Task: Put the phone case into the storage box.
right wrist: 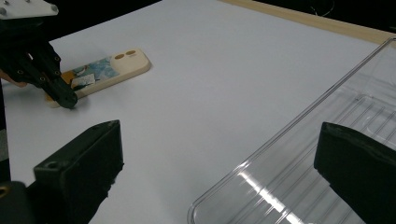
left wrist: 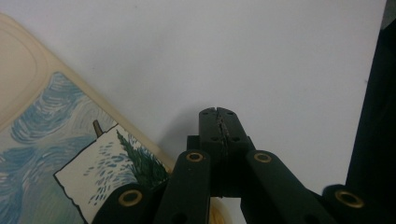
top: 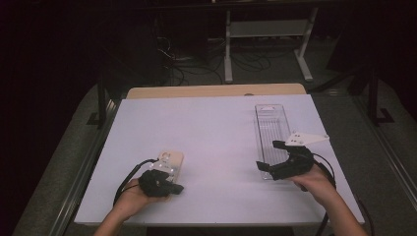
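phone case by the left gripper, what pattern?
Cream phone case printed with blue swirls and a dark green tree; clearest in the left gripper view.

1. The phone case (right wrist: pixel 105 71) is cream, printed with blue swirls, a dark green tree and an orange patch.
2. The tray (top: pixel 271 129) by the surface's right edge is clear, ribbed plastic.
3. The surface (top: pixel 211 128) is white, with a pale wood strip at its far edge.
4. Both tongs, left (left wrist: pixel 219 122) and right (top: pixel 268 156), are black; the left's pivots are brass-coloured.
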A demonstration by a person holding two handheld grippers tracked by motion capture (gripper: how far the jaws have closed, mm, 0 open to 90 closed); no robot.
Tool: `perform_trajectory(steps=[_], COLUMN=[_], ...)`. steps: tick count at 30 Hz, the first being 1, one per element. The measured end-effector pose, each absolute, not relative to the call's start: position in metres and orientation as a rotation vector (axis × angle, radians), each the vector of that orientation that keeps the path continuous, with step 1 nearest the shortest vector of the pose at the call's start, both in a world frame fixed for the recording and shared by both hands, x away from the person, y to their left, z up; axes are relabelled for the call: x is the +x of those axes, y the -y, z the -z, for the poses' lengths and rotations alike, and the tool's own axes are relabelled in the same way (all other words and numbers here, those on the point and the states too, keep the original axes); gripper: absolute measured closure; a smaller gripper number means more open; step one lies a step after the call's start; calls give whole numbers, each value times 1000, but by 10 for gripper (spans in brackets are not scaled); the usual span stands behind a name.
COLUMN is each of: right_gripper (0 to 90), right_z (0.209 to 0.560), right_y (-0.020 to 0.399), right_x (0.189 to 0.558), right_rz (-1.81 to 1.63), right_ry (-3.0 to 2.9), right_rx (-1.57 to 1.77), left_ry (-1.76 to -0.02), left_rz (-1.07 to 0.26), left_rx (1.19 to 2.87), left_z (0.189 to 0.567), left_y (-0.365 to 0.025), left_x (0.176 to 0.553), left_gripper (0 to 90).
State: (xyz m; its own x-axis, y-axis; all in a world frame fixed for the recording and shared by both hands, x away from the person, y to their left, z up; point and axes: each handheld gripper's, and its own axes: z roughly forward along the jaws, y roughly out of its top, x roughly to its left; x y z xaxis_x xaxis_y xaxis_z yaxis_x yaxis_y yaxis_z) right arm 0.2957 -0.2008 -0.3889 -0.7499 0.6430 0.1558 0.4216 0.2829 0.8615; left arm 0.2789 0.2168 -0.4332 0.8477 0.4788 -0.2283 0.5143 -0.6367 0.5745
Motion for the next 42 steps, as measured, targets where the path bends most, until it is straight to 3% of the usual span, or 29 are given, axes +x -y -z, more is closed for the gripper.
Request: perform_trajectory(steps=[42], right_gripper=[9], right_z=[390], right_y=[200], right_x=[296], right_rz=[-1442], right_ry=[-2341], right_rx=[986], left_ry=[-858], left_rz=[-25], left_rx=[2412], left_z=[429], left_y=[-257], left_x=[289], left_gripper=[899])
